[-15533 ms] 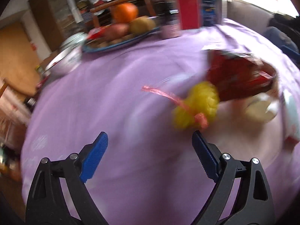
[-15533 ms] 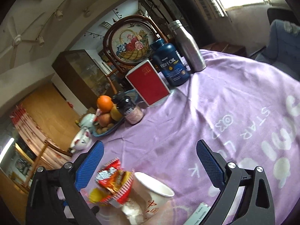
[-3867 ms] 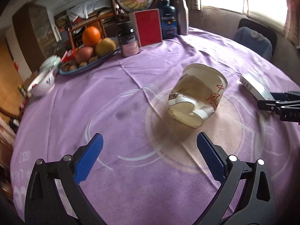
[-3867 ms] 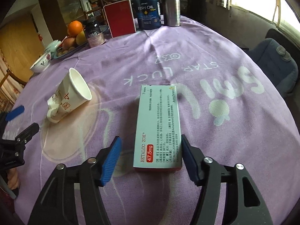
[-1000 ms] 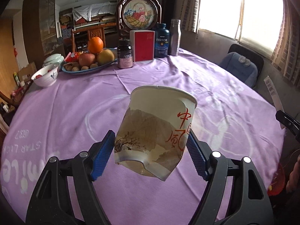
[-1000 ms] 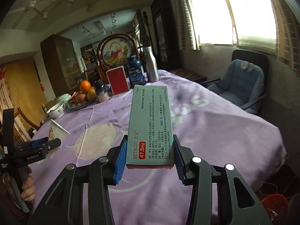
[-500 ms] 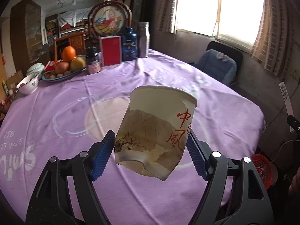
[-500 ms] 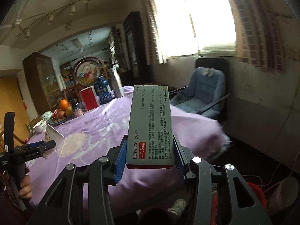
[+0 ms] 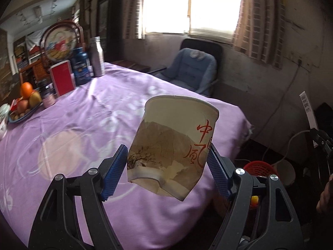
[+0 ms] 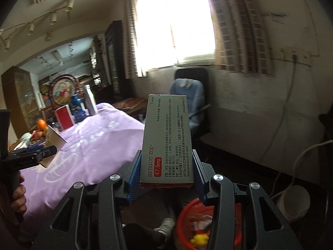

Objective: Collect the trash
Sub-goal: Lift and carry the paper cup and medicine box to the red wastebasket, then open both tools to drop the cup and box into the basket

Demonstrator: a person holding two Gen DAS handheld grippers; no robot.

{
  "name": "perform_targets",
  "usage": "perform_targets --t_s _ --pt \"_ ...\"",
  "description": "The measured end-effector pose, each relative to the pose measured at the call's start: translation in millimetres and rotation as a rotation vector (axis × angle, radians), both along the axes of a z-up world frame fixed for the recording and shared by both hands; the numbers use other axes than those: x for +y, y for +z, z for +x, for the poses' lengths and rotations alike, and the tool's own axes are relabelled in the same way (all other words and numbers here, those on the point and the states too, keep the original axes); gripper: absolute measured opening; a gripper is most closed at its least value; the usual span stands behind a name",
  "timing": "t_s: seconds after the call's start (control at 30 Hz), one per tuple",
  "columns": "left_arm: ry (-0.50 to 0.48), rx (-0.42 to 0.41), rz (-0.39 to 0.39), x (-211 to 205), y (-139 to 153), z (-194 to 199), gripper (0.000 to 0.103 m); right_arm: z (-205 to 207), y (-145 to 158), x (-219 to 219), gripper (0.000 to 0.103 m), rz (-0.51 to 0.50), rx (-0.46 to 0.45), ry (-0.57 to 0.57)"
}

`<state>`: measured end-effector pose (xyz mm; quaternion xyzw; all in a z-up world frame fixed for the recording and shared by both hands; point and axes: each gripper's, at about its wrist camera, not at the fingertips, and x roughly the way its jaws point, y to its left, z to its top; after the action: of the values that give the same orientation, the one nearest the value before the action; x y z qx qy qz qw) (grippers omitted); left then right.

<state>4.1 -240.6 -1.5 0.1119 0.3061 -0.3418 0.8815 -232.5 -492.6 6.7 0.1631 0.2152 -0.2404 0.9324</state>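
Because the trash belongs in the red basket (image 9: pixel 259 167) on the floor past the table (image 9: pixel 87 129), the left wrist view shows the left gripper (image 9: pixel 166 174) clamped wide on a crumpled paper cup (image 9: pixel 172 145), carried in the air above the table's purple cloth with its mouth tilted up and away. In the right wrist view, the right gripper (image 10: pixel 166 177) pinches the near end of a medicine box (image 10: pixel 167 139), which juts forward above the basket, where scraps already lie, likely for dropping.
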Motion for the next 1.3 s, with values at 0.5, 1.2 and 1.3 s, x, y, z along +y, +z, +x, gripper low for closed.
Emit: perform_targets --t_s 0.5,1.2,1.3 --pt "-0.246 0.049 0.105 -128 -43 -49 0.074 -14 -119 -65 0.048 0.204 0.225 -0.082" --pt "-0.539 0.107 0.259 -251 -117 -131 0.074 -85 -115 -108 0.066 0.259 0.019 -0.274" --pt "-0.559 0.109 0.271 -261 -124 -141 0.074 -86 -117 -110 0.069 0.264 0.027 -0.281"
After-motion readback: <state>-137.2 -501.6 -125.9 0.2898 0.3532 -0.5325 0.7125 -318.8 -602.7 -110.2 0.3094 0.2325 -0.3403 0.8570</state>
